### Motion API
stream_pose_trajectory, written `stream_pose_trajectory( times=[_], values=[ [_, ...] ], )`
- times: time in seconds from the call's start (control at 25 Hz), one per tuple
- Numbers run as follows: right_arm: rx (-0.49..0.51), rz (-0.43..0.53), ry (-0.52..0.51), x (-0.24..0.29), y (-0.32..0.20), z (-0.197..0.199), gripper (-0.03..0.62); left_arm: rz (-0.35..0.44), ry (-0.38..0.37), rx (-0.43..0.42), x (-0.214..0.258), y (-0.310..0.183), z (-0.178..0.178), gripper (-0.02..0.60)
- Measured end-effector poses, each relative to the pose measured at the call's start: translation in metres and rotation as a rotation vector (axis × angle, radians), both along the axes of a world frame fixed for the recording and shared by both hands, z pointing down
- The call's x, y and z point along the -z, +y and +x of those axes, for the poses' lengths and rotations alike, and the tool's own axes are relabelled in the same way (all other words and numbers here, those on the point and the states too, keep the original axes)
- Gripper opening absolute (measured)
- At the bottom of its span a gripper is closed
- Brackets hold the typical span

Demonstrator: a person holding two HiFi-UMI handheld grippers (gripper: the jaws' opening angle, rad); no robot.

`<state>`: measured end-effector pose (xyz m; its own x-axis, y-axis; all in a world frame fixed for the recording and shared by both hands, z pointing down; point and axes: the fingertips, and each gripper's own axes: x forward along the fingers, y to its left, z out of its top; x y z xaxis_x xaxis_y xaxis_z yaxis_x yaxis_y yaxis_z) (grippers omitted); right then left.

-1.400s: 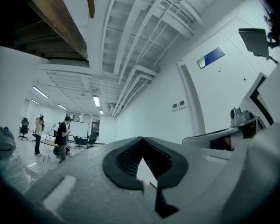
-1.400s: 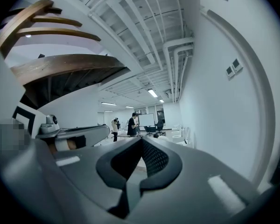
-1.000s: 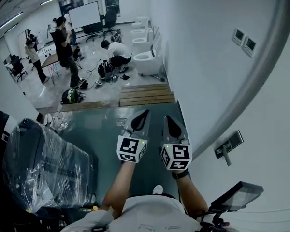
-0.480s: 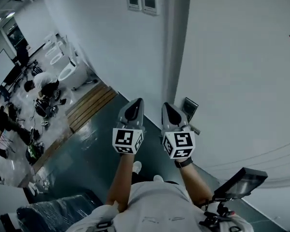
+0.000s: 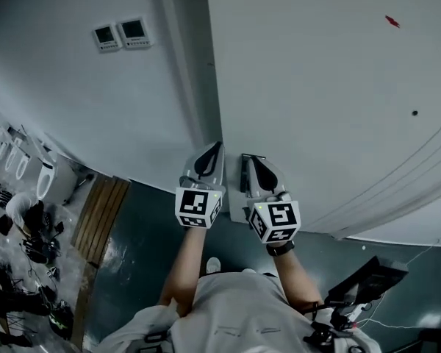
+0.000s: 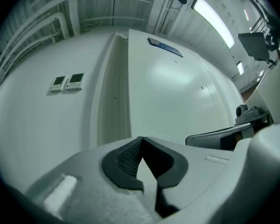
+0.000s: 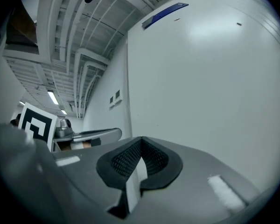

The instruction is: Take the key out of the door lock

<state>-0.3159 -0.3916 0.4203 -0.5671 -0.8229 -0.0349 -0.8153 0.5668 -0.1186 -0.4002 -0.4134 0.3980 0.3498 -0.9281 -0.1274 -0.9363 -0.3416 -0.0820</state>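
Grey left gripper [image 5: 217,146] and grey right gripper [image 5: 252,159]: both pressed together, empty, noses near the flat white door [image 5: 331,87]. Key unseen, probably at the dark lock plate [image 5: 243,173] behind the right one. Shut jaws would knock it, not grip it.

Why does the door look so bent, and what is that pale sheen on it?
Head view: the wide-angle lens bends the door into arcs. Left gripper view: the ceiling light strip leaves soft glare on it; the corners go black.
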Motion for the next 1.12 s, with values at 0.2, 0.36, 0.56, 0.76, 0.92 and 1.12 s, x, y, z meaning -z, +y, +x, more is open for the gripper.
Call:
stream_pose_trajectory(
  times=[0.2,0.36,0.56,0.76,0.92,1.12],
  values=[
    [-0.135,-0.026,-0.004,-0.014,-0.011,0.002,-0.006,-0.036,0.007,-0.116,-0.019,-0.018,-0.014,0.002],
    [-0.216,-0.064,-0.008,-0.02,-0.011,0.03,-0.006,-0.074,0.005,-0.184,-0.028,-0.026,0.004,0.003],
    [-0.272,-0.086,0.016,-0.026,-0.002,0.048,-0.006,-0.055,0.047,-0.25,-0.022,-0.031,0.012,0.118],
    [-0.325,-0.107,0.038,-0.037,0.009,0.069,-0.006,-0.079,0.063,-0.318,-0.031,-0.039,0.023,0.179],
    [-0.341,-0.155,0.049,-0.059,0.017,0.076,-0.006,-0.087,0.111,-0.387,-0.036,-0.042,0.026,0.179],
    [-0.341,-0.278,0.042,-0.111,0.016,0.076,-0.005,-0.084,0.159,-0.483,-0.038,-0.049,0.021,0.144]
  ],
)
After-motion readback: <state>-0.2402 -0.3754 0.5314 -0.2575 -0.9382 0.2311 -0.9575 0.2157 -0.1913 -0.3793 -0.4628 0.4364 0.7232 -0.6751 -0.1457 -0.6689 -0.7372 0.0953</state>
